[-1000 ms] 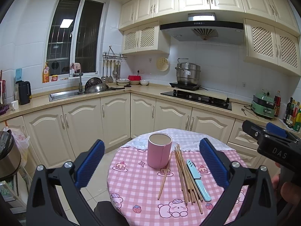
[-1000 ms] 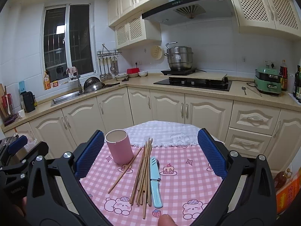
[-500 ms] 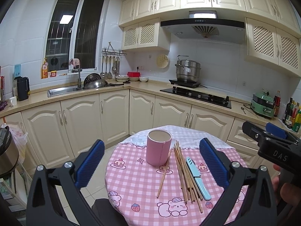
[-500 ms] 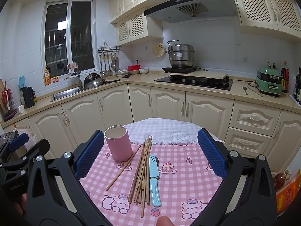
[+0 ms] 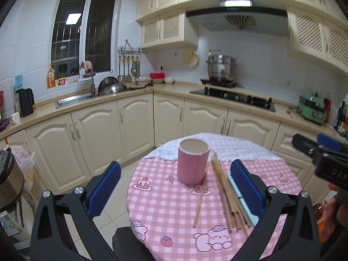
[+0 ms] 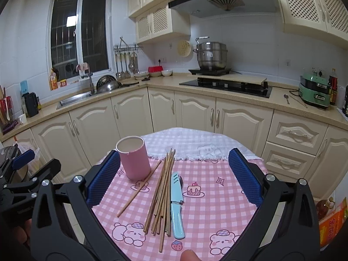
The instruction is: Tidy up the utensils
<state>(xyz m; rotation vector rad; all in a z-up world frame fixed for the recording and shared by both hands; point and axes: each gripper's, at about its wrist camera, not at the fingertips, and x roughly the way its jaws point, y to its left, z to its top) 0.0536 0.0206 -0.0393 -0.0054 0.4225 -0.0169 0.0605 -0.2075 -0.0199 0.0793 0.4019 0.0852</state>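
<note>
- 1 pink cup (image 6: 134,159), upright and open-topped, on the left-centre part of the round table w/ pink check cloth (image 6: 219,198); nothing seen sticking out of it.
- 1 loose chopstick (image 6: 139,191) lies slanted just right of the cup base, upper end near the cup; can't tell if touching.
- 1 bundle of chopsticks (image 6: 162,193) lies right of that, fanned toward the near edge; approx 8–10, exact count not readable since they overlap.
- 1 light-blue knife (image 6: 176,204) in its sheath, just beside the bundle on its right, handle toward the camera.
- 1 dark spoon-like item (image 6: 181,180) peeks out next to the knife blade; too hidden to be sure.
- 2 grippers: left gripper (image 5: 174,187) w/ jaws wide apart, holding nothing, cup framed between the pads; right gripper (image 6: 174,174) also spread wide, empty, over the bundle and knife.
- Each gripper shows at the edge of the other's view.
- Vs 1 s ago: table items unmoved; both cams have come a bit closer, so cup and table look larger. Jaw spread unchanged on both.
- Background: 1 steel pot (image 6: 211,55) on the hob, 1 green cooker (image 6: 315,91) on the right counter.
</note>
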